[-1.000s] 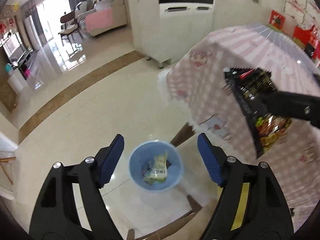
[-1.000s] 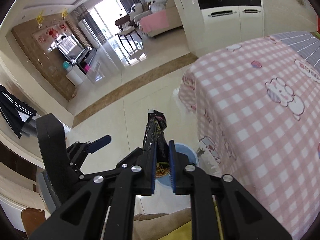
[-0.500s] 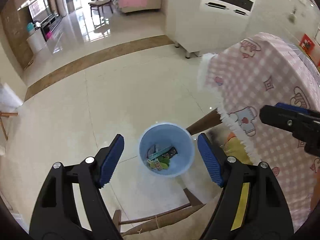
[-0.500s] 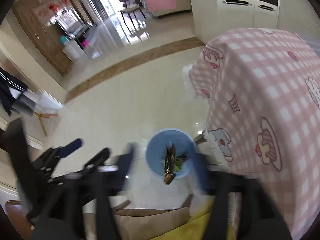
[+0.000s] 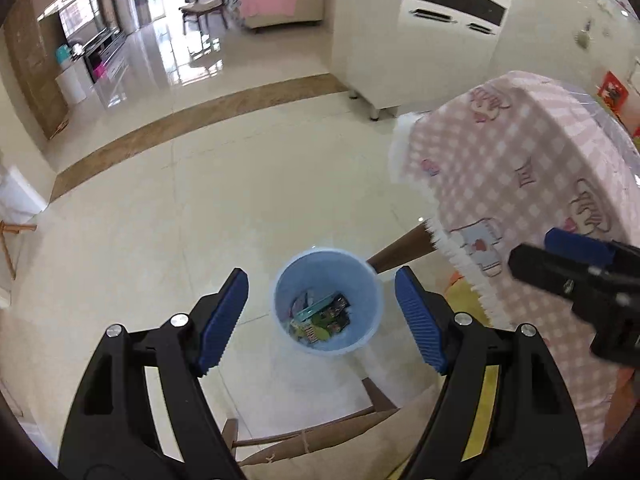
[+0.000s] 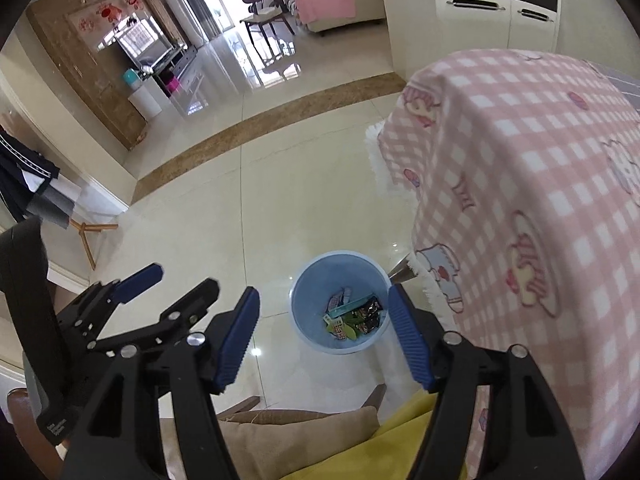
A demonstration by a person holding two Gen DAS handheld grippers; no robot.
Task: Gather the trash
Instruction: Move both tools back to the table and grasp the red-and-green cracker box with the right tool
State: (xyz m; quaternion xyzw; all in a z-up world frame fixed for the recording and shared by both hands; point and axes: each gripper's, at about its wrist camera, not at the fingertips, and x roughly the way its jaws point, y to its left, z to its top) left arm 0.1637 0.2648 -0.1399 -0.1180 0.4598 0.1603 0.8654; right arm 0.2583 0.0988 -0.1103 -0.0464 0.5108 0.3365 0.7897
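A light blue bin (image 5: pixel 326 300) stands on the tiled floor beside the table. It holds several snack wrappers (image 5: pixel 322 314), including a dark packet (image 6: pixel 366 312). My left gripper (image 5: pixel 322 314) is open and empty, held high above the bin. My right gripper (image 6: pixel 324 330) is also open and empty above the bin (image 6: pixel 340 300). The right gripper shows at the right edge of the left wrist view (image 5: pixel 576 276). The left gripper shows at the left of the right wrist view (image 6: pixel 160 292).
A table with a pink checked cloth (image 6: pixel 520 184) stands right of the bin, its wooden leg (image 5: pixel 400 250) beside the rim. A chair with tan and yellow cushions (image 6: pixel 304 440) is below me. White cabinets (image 5: pixel 420 40) stand further back.
My right gripper opened and let go of the dark snack packet, which dropped into the bin. Both grippers tilted to look down at the bin.
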